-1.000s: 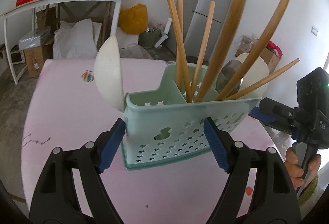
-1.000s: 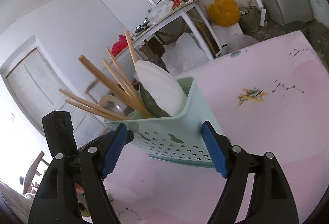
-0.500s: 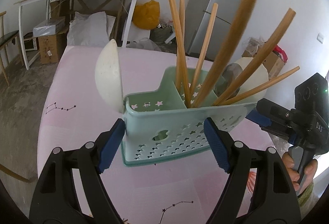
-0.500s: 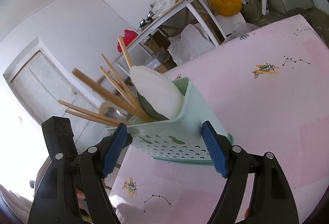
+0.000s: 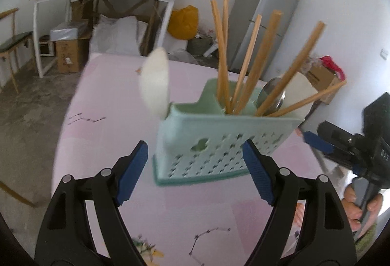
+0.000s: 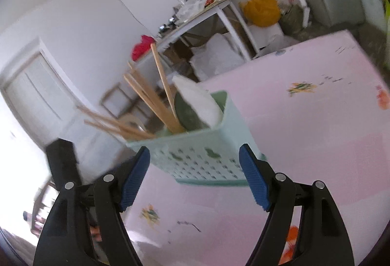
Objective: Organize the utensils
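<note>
Left wrist view: the left gripper (image 5: 195,168) is held tilted downward before the caddy (image 5: 219,139), jaws wide and just opening further (nothing gripped). The right gripper (image 6: 193,173) is angled likewise at the caddy's other side, spread wide, empty.

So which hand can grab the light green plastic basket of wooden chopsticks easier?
Probably the right. The light green plastic basket shows its narrow end centred before the open right gripper. The left gripper, jaws just opened wider, faces the long side, which reaches past its right finger.
</note>
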The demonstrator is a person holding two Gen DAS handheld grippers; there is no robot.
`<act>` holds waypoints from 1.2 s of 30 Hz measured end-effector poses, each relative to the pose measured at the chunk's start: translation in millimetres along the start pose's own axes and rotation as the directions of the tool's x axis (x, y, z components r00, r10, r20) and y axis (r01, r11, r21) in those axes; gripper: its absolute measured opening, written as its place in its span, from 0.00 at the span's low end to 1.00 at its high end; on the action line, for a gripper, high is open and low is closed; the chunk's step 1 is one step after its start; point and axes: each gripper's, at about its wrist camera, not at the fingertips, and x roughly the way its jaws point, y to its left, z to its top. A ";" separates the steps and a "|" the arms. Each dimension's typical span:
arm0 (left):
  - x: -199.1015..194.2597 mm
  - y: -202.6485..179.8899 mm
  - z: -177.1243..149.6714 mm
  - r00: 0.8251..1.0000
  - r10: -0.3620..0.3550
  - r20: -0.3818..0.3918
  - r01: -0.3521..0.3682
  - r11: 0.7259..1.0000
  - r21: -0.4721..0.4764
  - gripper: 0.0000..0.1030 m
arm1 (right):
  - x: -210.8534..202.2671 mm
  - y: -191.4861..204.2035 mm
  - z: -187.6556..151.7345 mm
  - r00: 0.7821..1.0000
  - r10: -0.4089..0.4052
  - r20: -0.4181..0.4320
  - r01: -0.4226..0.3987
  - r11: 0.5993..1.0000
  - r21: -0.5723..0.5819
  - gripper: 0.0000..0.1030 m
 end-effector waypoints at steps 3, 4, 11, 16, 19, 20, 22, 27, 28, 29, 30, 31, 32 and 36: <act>-16.4 -3.8 -15.4 0.997 0.079 -0.008 -0.079 0.997 0.010 0.80 | -8.7 23.3 -18.9 0.984 -0.180 0.002 0.179 0.978 -0.109 0.72; -21.6 -5.3 -20.8 0.995 0.102 -0.008 -0.102 0.995 0.019 0.82 | -9.0 30.0 -24.4 0.973 -0.232 0.006 0.230 0.962 -0.145 0.72; -43.9 -14.3 -45.9 0.971 0.241 -0.002 -0.241 0.970 0.029 0.91 | 2.9 70.9 -71.1 0.860 -0.507 0.055 0.497 0.808 -0.317 0.91; -50.1 -13.0 -47.2 0.948 0.317 0.013 -0.317 0.948 0.016 0.92 | 3.1 77.0 -72.9 0.810 -0.578 0.097 0.576 0.755 -0.314 0.94; -49.8 -13.4 -43.6 0.925 0.379 0.019 -0.380 0.925 0.021 0.92 | 0.1 75.7 -65.2 0.793 -0.597 0.120 0.603 0.743 -0.290 0.94; -49.9 -14.2 -42.9 0.912 0.409 0.022 -0.410 0.912 0.031 0.92 | -0.4 74.1 -63.6 0.789 -0.601 0.123 0.609 0.741 -0.282 0.94; -47.8 -15.5 -41.2 0.883 0.468 0.028 -0.469 0.882 0.052 0.92 | -0.8 70.1 -59.4 0.782 -0.611 0.126 0.620 0.739 -0.263 0.94; -48.8 -9.6 -37.8 0.849 0.527 0.049 -0.529 0.847 0.049 0.92 | 1.3 64.8 -57.8 0.770 -0.627 0.119 0.635 0.733 -0.243 0.94; -49.2 -8.1 -37.1 0.845 0.533 0.051 -0.535 0.843 0.052 0.92 | 1.5 63.9 -57.8 0.768 -0.629 0.119 0.637 0.733 -0.239 0.94; -50.3 -6.9 -35.9 0.844 0.534 0.053 -0.536 0.842 0.057 0.92 | 1.8 63.0 -57.5 0.768 -0.630 0.116 0.638 0.734 -0.232 0.94; -51.1 -5.8 -34.8 0.844 0.534 0.051 -0.536 0.842 0.064 0.92 | 2.2 62.6 -58.0 0.766 -0.632 0.117 0.640 0.734 -0.228 0.94; -51.7 -5.2 -33.4 0.844 0.534 0.044 -0.536 0.841 0.074 0.92 | 2.1 62.6 -58.1 0.765 -0.633 0.117 0.642 0.733 -0.225 0.94; -51.6 -5.4 -31.9 0.844 0.536 0.040 -0.537 0.840 0.080 0.92 | 2.5 62.5 -58.1 0.764 -0.634 0.116 0.643 0.733 -0.223 0.94; -53.8 -0.2 -29.6 0.840 0.542 0.033 -0.543 0.838 0.053 0.92 | 3.3 63.9 -57.8 0.765 -0.633 0.114 0.641 0.736 -0.218 0.94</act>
